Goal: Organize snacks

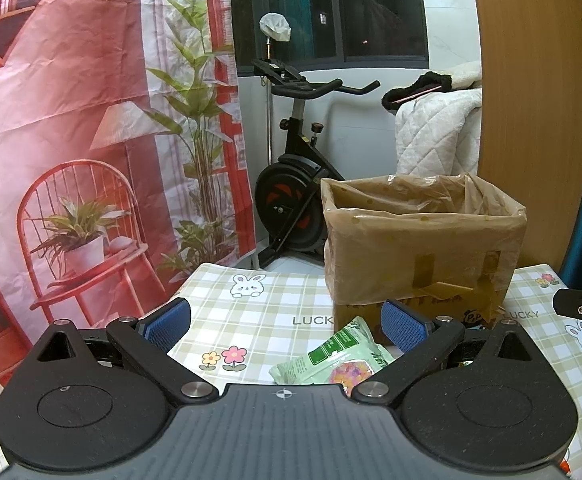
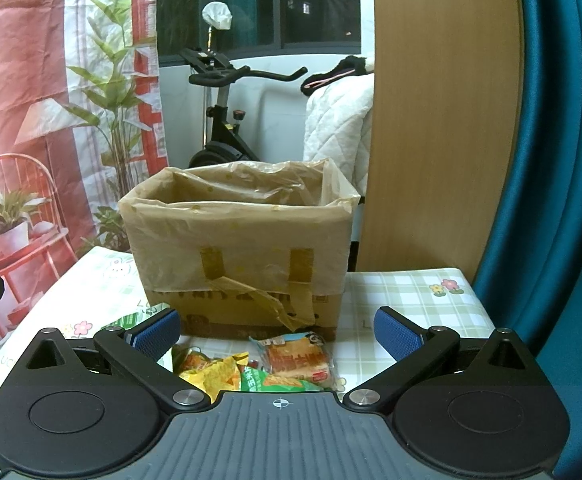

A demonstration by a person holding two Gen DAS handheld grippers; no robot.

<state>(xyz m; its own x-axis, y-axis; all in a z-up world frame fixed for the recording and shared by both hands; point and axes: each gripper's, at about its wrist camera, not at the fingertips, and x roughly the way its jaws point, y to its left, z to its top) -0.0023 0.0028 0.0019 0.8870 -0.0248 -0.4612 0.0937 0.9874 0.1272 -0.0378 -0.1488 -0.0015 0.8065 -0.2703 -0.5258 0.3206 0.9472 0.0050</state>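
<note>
Both grippers' fingers apart, empty: right gripper (image 2: 277,334) should straddle the biscuit packet (image 2: 297,358) squarely, then lift into the lined box (image 2: 239,240).

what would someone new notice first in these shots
The brown cardboard box lined with a clear plastic bag stands open in the middle of the green checked tablecloth. Colourful snack packets lie loose in front of it, and a black exercise bike stands behind the table by the window.
</note>
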